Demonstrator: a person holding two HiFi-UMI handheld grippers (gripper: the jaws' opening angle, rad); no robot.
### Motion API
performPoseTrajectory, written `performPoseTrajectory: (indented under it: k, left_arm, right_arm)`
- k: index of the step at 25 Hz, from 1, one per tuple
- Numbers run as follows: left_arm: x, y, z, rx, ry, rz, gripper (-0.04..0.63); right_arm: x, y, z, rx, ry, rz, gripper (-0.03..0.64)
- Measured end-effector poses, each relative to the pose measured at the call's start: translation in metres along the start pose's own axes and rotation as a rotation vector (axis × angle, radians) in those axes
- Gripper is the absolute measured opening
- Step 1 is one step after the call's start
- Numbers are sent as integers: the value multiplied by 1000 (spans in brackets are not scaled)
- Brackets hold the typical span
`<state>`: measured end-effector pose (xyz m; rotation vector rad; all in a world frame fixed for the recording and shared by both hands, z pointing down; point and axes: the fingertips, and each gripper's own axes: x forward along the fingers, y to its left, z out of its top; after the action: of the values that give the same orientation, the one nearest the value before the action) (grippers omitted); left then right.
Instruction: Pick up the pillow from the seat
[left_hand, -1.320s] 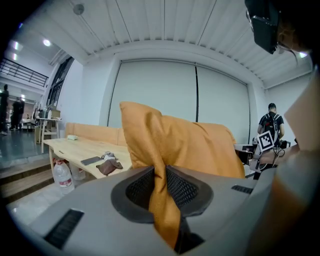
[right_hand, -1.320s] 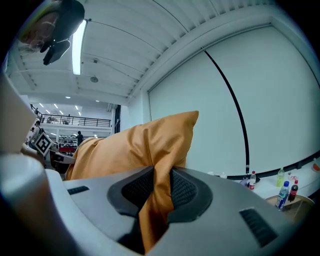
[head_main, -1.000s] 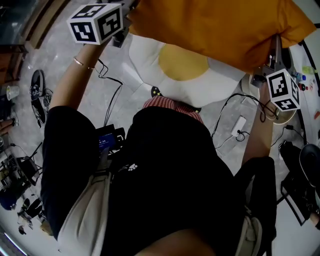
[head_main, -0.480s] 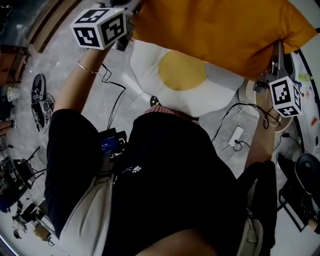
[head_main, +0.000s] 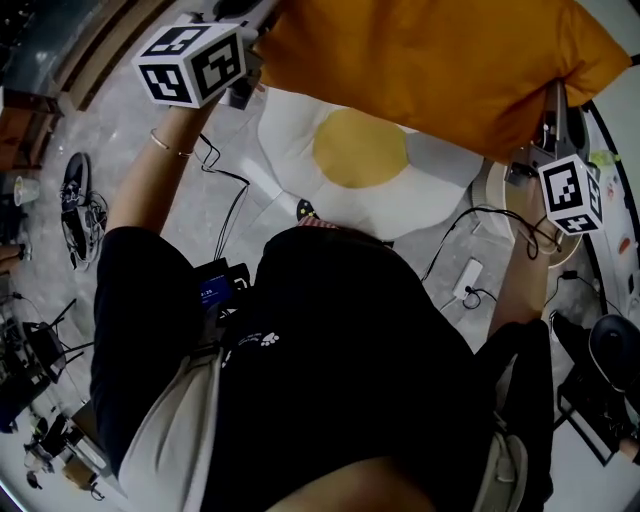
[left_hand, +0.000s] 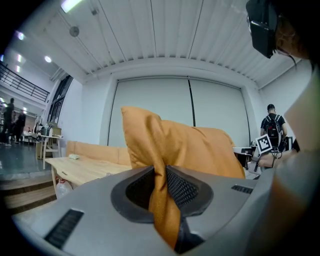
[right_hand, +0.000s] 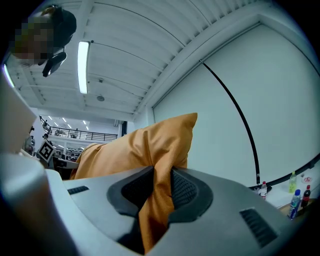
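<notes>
Left tongs (left_hand: 163, 186) and right tongs (right_hand: 161, 189) nearly closed, each pinching orange pillow (head_main: 440, 60) corner

the pillow (head_main: 430, 60) is plain orange, soft and plump, with creased cloth. it hangs in the air above the seat (head_main: 360, 150), clear of it, stretched between two corners where the fabric is bunched and pinched tight. the seat below is white with a round yellow middle, like a fried egg.
</notes>
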<state>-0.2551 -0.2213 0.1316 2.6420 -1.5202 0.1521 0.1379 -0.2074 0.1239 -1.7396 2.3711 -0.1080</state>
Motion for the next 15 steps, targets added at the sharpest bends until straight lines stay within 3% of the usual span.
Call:
performPoseTrajectory:
  k: [15]
  left_arm:
    - [-22, -10, 10, 6, -61, 21, 77]
  right_arm:
    - [-21, 12, 24, -12, -41, 33, 101]
